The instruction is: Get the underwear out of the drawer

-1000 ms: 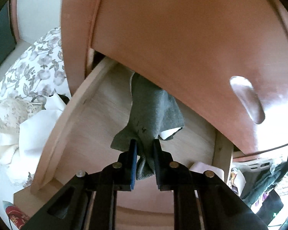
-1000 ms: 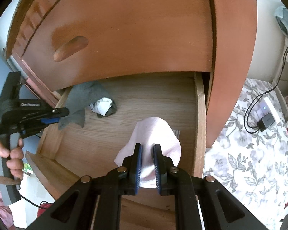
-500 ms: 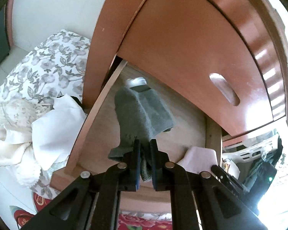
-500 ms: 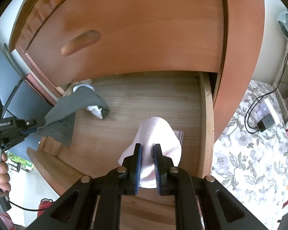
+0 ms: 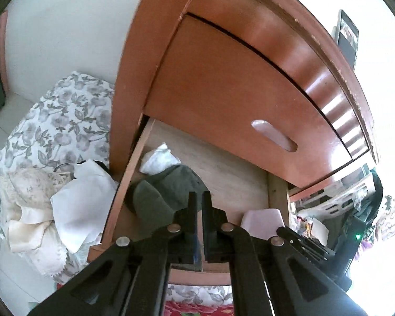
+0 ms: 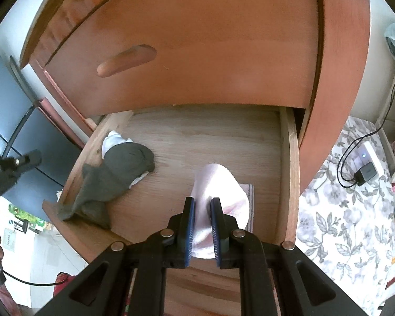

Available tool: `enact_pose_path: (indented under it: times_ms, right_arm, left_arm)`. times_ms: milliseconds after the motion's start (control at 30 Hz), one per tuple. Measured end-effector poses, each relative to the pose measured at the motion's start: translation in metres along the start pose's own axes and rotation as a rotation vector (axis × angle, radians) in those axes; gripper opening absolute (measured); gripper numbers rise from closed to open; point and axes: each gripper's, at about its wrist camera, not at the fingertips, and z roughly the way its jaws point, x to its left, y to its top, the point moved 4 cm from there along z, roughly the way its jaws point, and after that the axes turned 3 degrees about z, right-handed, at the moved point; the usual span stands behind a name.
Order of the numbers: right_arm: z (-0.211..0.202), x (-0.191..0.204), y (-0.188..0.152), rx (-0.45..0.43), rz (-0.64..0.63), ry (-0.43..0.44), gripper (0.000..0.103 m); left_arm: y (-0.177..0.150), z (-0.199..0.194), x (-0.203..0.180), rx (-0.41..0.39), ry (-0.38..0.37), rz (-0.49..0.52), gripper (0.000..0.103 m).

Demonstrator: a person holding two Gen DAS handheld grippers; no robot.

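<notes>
Underwear (image 6: pixel 218 205), pale pink, hangs pinched between the right gripper (image 6: pixel 202 226) pads, its long axis running forward from the jaws toward the drawer (image 6: pixel 293 173) back; grey underwear (image 6: pixel 113 176) lies ahead-left of them, stretched from front corner toward the rear; left gripper (image 5: pixel 198 210) jaws are together on nothing, above that grey piece.

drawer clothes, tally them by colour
dark grey cloth garment: 1
white cloth piece tucked under the grey one: 1
pale pink cloth garment: 1
total: 3 in the open wooden drawer
</notes>
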Motion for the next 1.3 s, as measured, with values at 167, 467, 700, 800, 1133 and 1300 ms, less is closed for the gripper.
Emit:
enact_pose_path:
  times_ms: [167,467,700,800,1133,1300]
  right_arm:
    - [-0.001,0.0,0.0,0.002,0.0,0.002,0.013]
    - [0.001,0.0,0.0,0.006,-0.008,0.01,0.013]
    - [0.005,-0.007,0.0,0.012,0.007,0.018,0.013]
    - [0.006,-0.01,-0.002,0.014,0.014,0.025,0.013]
    - [0.009,-0.016,-0.004,0.014,0.023,0.038,0.013]
    - [0.011,-0.017,-0.004,0.017,0.024,0.04,0.013]
  left_arm:
    - [0.005,0.028,0.0,0.065,0.068,0.023,0.002]
    - [0.004,0.098,-0.019,0.226,0.211,0.11,0.041]
    - [0.002,0.13,-0.025,0.261,0.303,0.034,0.043]
    - [0.002,0.138,-0.019,0.246,0.343,-0.028,0.044]
    - [-0.005,0.164,-0.002,0.246,0.368,-0.179,0.058]
    - [-0.005,0.176,-0.003,0.267,0.372,-0.22,0.06]
